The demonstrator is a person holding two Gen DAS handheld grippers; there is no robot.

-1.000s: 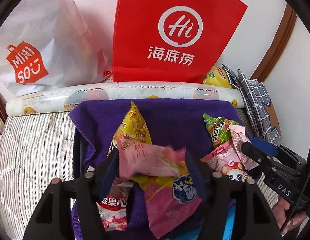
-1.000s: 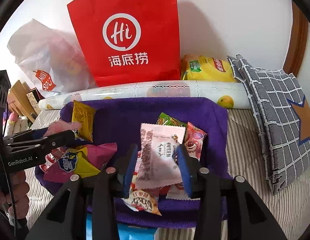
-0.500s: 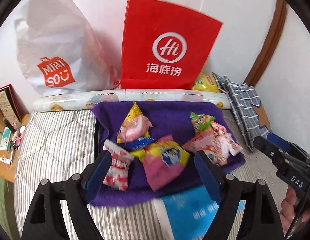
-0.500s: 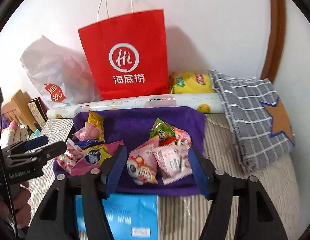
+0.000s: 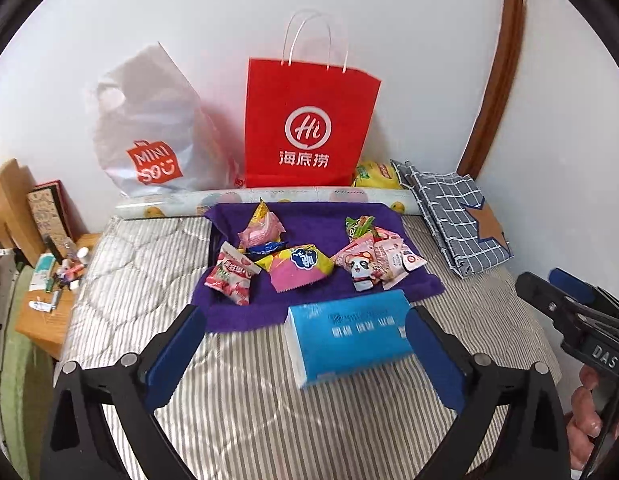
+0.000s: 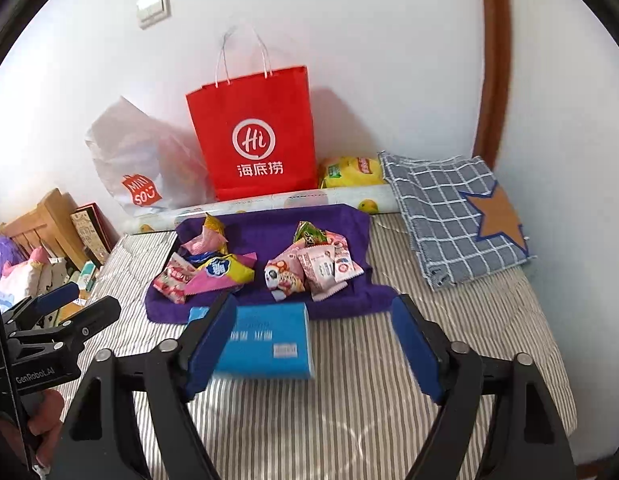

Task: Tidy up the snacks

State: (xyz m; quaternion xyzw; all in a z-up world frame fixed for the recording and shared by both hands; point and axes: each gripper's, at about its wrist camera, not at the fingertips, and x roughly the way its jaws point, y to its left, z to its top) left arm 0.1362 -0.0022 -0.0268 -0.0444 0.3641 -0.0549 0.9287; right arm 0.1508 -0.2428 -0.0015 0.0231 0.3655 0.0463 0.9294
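Note:
Several snack packets lie in two heaps on a purple towel [image 5: 309, 224] on the bed: a left heap [image 5: 269, 258] with a pink and yellow bag, and a right heap [image 5: 375, 256] of pink packets. The heaps also show in the right wrist view, left [image 6: 207, 266] and right [image 6: 313, 264], on the towel [image 6: 269, 228]. My left gripper [image 5: 305, 344] is open and empty, well back from the towel. My right gripper [image 6: 315, 336] is open and empty, also held back over the striped bedding.
A blue tissue pack [image 5: 349, 334] lies in front of the towel. A red paper bag [image 5: 309, 128], a white Miniso bag [image 5: 149, 132], a yellow chip bag [image 6: 351, 172] and a patterned roll [image 5: 269, 200] stand by the wall. A checked cloth [image 6: 449, 216] lies right. A cluttered wooden stand [image 5: 49, 292] is left.
Both grippers let go of their pink packets, which now lie on the towel, and pulled back and up, away from the towel. Both stand wide open.

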